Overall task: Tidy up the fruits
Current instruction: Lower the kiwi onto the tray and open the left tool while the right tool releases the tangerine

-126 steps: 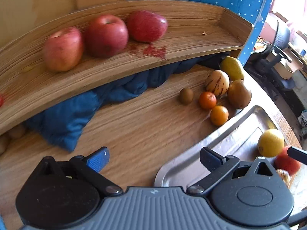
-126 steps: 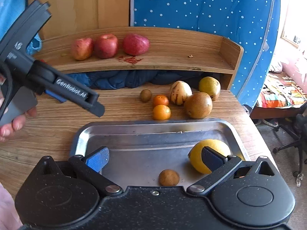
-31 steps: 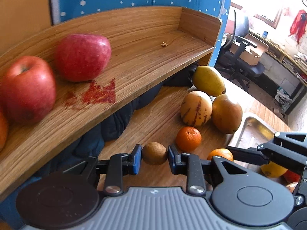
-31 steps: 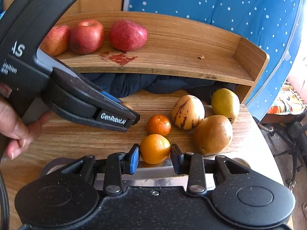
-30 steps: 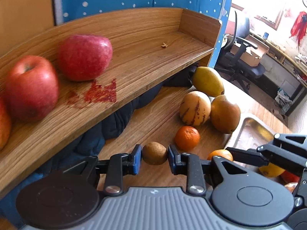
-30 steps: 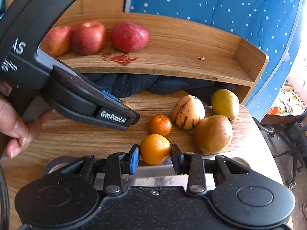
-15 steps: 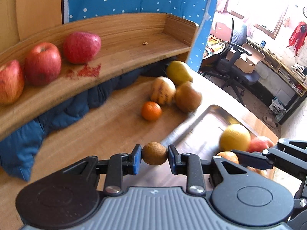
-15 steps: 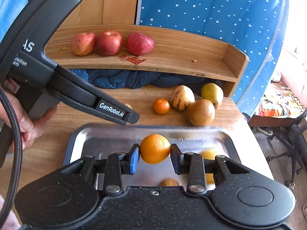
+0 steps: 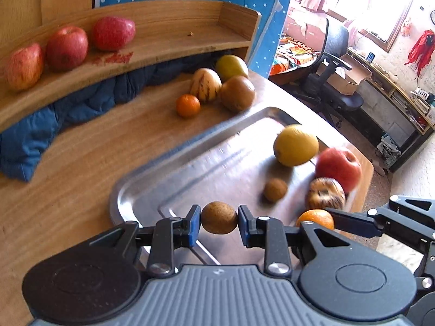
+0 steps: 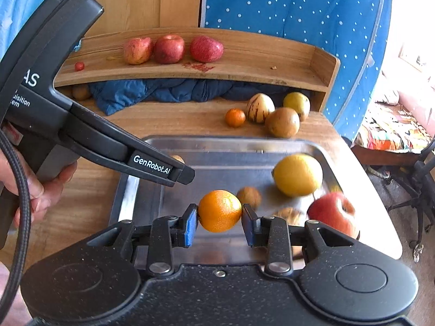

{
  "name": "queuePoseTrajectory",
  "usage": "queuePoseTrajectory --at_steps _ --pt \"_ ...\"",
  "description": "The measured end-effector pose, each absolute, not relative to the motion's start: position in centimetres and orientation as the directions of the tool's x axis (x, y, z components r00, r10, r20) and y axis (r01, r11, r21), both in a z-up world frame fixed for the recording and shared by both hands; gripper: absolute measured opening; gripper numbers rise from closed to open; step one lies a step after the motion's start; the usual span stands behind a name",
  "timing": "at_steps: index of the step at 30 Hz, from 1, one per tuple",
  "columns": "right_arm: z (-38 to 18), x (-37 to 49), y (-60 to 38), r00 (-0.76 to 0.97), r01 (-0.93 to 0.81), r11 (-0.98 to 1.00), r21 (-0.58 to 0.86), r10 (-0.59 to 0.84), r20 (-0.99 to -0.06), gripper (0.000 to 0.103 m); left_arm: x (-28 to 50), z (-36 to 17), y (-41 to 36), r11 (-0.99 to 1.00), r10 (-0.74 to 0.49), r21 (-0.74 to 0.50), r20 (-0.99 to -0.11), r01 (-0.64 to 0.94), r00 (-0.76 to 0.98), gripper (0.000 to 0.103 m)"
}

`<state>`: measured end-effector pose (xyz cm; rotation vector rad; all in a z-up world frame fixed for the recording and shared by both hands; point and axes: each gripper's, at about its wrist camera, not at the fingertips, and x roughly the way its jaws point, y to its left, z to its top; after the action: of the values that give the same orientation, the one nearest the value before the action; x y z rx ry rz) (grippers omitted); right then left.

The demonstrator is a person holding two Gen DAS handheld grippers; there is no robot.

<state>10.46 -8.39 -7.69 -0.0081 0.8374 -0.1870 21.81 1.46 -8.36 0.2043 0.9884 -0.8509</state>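
My left gripper [image 9: 219, 222] is shut on a small brown kiwi-like fruit [image 9: 219, 218], held over the near left part of the steel tray [image 9: 190, 163]. My right gripper [image 10: 219, 219] is shut on an orange [image 10: 219, 210] above the same tray [image 10: 231, 149]; that orange [image 9: 315, 218] shows at the right of the left wrist view. In the tray lie a yellow citrus [image 10: 297, 174], a red apple [image 10: 333, 213], a small brown fruit [image 10: 248, 196] and a brownish round fruit [image 9: 325, 193]. On the table behind wait a tangerine [image 10: 235, 117], a striped melon [image 10: 259, 107], a brown pear [image 10: 282, 122] and a green pear [image 10: 297, 102].
Three red apples [image 10: 168, 48] sit on the wooden shelf [image 10: 244, 62], with a red smear beside them. A blue cloth [image 10: 168, 89] is bundled under the shelf. A hand [image 10: 40, 184] holds the left gripper's body. The table edge drops off at the right, with an office chair [image 9: 334, 81] beyond.
Both grippers have pulled back from the table's fruit pile and now hang over the tray, each still carrying its fruit. The tray's contents have come into fuller view.
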Motion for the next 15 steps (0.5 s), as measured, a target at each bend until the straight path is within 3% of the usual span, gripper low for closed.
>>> queuePoseTrajectory --at_steps 15 --pt "-9.6 8.7 -8.4 0.623 0.187 0.980 -0.071 -0.174 -0.763 0.036 19.3 -9.6 0.9 0.666 -0.535 -0.226 -0.809 0.711 0.244 0.032"
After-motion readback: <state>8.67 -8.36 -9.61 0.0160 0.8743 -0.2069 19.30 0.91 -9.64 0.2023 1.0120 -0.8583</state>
